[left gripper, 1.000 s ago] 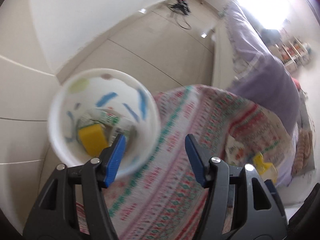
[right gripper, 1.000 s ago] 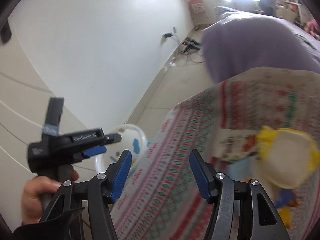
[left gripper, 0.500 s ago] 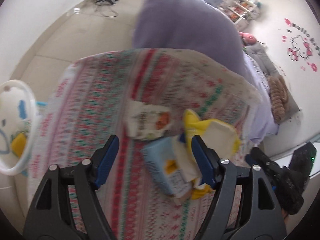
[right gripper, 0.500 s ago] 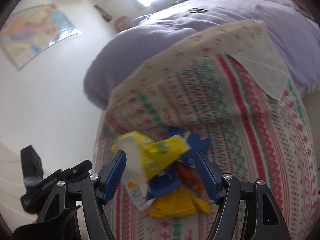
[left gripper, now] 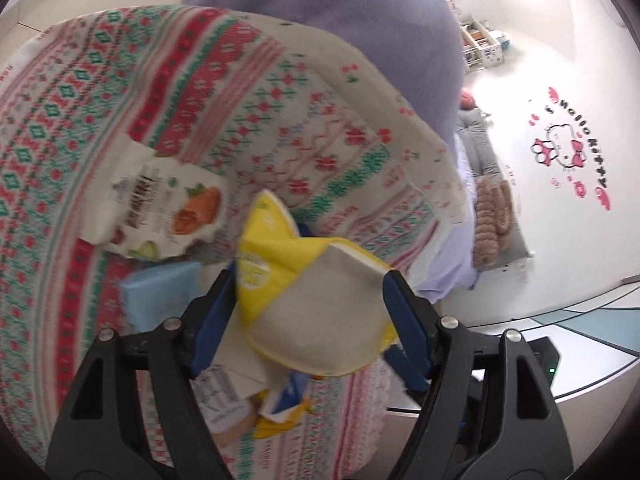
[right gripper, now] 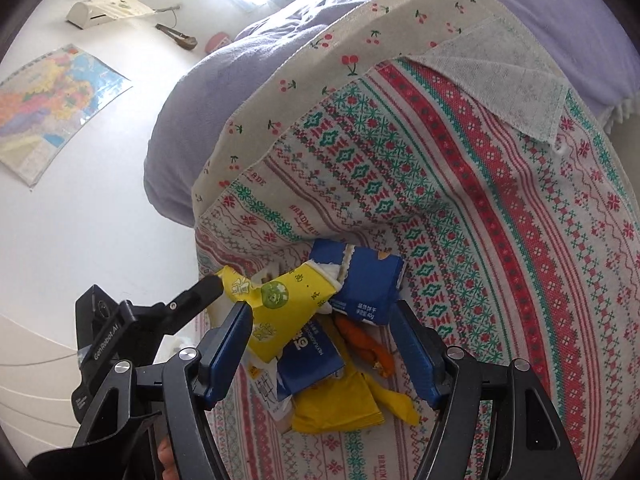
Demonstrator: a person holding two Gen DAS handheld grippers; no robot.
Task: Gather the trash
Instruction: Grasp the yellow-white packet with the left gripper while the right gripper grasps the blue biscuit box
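A pile of trash lies on the patterned cloth (right gripper: 500, 220). My left gripper (left gripper: 310, 312) is open, and a crumpled yellow wrapper (left gripper: 312, 304) sits between its blue pads; I cannot tell whether they touch it. Beside it lie a white pouch with a carrot picture (left gripper: 160, 208) and a pale blue packet (left gripper: 160, 292). My right gripper (right gripper: 324, 344) hangs open over the pile, above a dark blue packet (right gripper: 308, 356), an orange scrap (right gripper: 364, 344) and a yellow packet (right gripper: 336, 404). A blue biscuit packet (right gripper: 368, 280) lies behind the yellow wrapper (right gripper: 288, 296). A left finger (right gripper: 200, 292) meets that wrapper's end.
A purple blanket (left gripper: 340, 20) covers the bed behind the cloth. The cloth's edge drops off close to the left of the pile (right gripper: 200, 240). A cherry-print cloth (right gripper: 360, 40) lies folded at the back. Bare patterned cloth stretches to the right of the pile.
Both views swung away from the white bin with trash in it and onto the pile. Both pairs of jaws stand wider. The yellow wrapper now sits between the left pads.
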